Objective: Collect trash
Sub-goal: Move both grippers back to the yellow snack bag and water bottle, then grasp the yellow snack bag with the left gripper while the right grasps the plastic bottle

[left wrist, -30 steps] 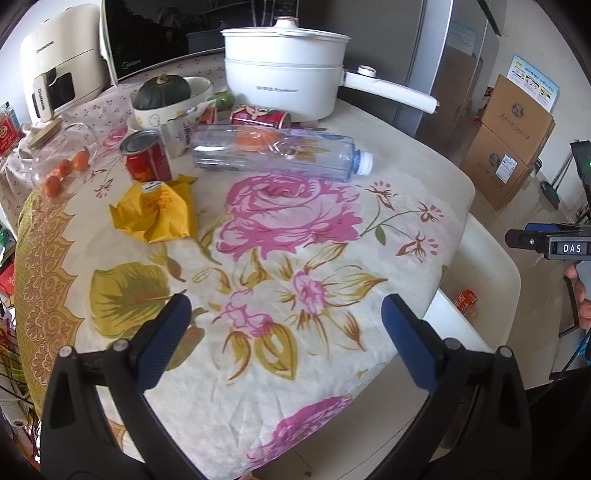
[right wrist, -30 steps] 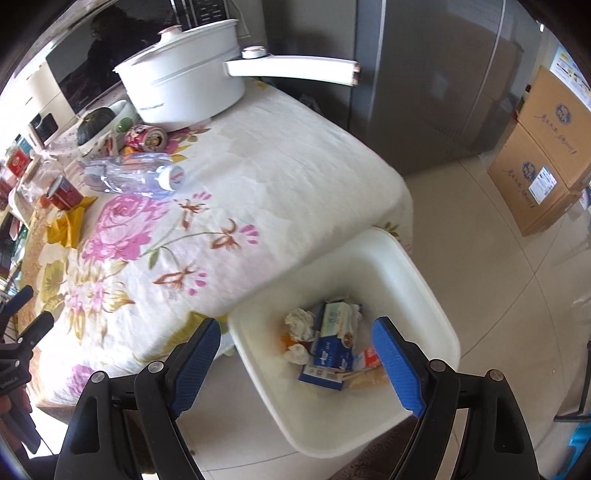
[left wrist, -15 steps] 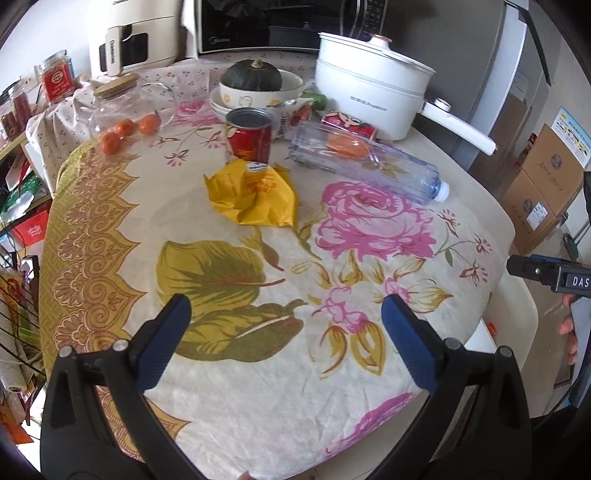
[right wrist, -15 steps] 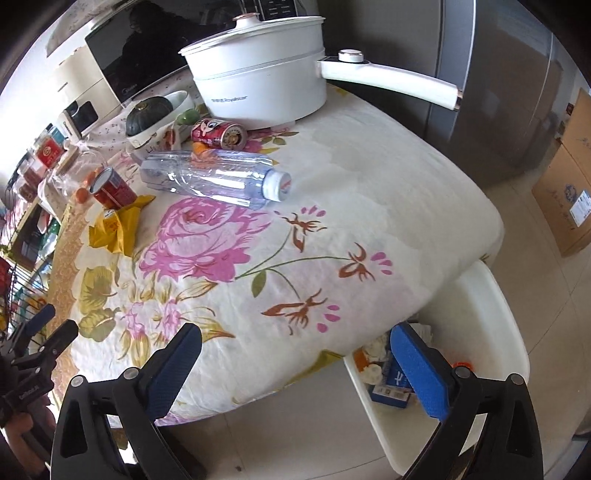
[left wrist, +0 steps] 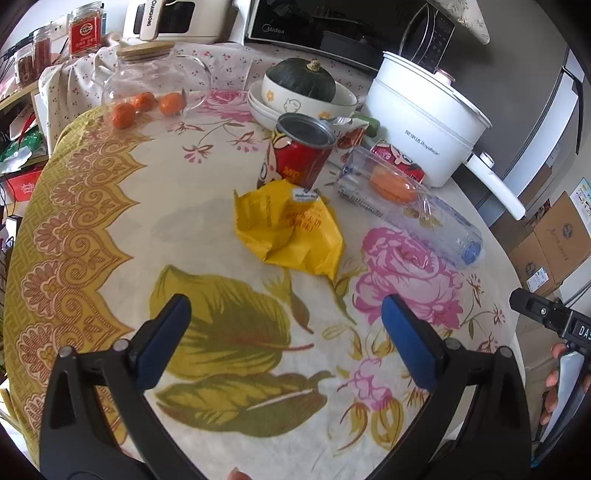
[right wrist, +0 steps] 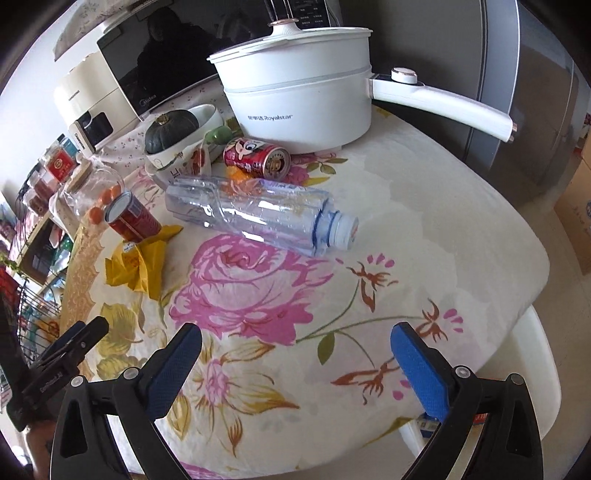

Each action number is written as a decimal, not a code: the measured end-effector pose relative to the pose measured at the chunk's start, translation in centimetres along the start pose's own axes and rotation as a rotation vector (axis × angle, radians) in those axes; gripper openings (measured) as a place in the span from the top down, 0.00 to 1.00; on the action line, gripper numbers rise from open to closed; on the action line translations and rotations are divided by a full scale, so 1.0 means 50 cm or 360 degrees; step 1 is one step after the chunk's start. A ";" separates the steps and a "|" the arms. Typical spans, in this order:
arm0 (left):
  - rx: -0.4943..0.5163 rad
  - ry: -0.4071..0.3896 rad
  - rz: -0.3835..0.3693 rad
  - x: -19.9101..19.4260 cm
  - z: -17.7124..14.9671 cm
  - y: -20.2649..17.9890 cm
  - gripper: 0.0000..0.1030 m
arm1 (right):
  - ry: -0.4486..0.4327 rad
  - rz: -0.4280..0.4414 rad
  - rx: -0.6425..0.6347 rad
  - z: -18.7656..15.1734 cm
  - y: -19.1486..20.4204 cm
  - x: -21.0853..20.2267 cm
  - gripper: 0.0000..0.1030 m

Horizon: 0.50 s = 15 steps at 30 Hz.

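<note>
A crumpled yellow wrapper (left wrist: 291,229) lies mid-table; it also shows in the right wrist view (right wrist: 138,264). Behind it stands an upright red can (left wrist: 299,151) (right wrist: 131,218). A clear plastic bottle (left wrist: 410,201) (right wrist: 258,218) lies on its side, and a second red can (right wrist: 258,160) lies behind it. My left gripper (left wrist: 286,317) is open and empty, hovering short of the wrapper. My right gripper (right wrist: 295,349) is open and empty over the table's near edge, short of the bottle. A white bin (right wrist: 535,369) stands below the table edge at right.
A white electric pot (right wrist: 303,99) with a long handle, a bowl with a dark squash (left wrist: 301,88), and a glass jar with oranges (left wrist: 147,88) stand at the back. A microwave (left wrist: 332,22) is behind. Cardboard boxes (left wrist: 554,243) sit on the floor at right.
Both grippers swung away from the bin and over the table. The left now faces the yellow wrapper closer up. The right now faces the bottle. Both stayed open.
</note>
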<state>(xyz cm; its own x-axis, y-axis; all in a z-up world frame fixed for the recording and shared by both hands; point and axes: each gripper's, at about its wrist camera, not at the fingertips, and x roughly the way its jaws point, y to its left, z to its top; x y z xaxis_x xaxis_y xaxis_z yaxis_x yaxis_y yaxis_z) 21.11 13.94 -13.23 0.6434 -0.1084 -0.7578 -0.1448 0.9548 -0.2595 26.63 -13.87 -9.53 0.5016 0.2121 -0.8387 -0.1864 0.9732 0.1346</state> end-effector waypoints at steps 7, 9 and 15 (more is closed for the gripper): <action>0.0299 -0.0027 0.0135 0.070 0.031 -0.071 0.01 | -0.0059 0.0054 -0.0228 0.086 -0.010 0.031 0.00; 0.0296 -0.0049 0.0163 0.082 0.041 -0.066 0.01 | -0.0074 0.0066 -0.0342 0.108 -0.002 0.046 0.00; 0.0277 -0.0044 0.0146 0.121 0.062 -0.043 0.01 | -0.0062 0.0052 -0.0596 0.132 0.044 0.110 0.00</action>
<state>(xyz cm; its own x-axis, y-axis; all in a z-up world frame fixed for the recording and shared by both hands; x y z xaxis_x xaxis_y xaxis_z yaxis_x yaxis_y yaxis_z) 27.65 12.08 -15.41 0.6542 -0.0131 -0.7562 -0.0735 0.9940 -0.0809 34.55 -10.00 -10.39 0.5206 0.2526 -0.8156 -0.4950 0.8676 -0.0473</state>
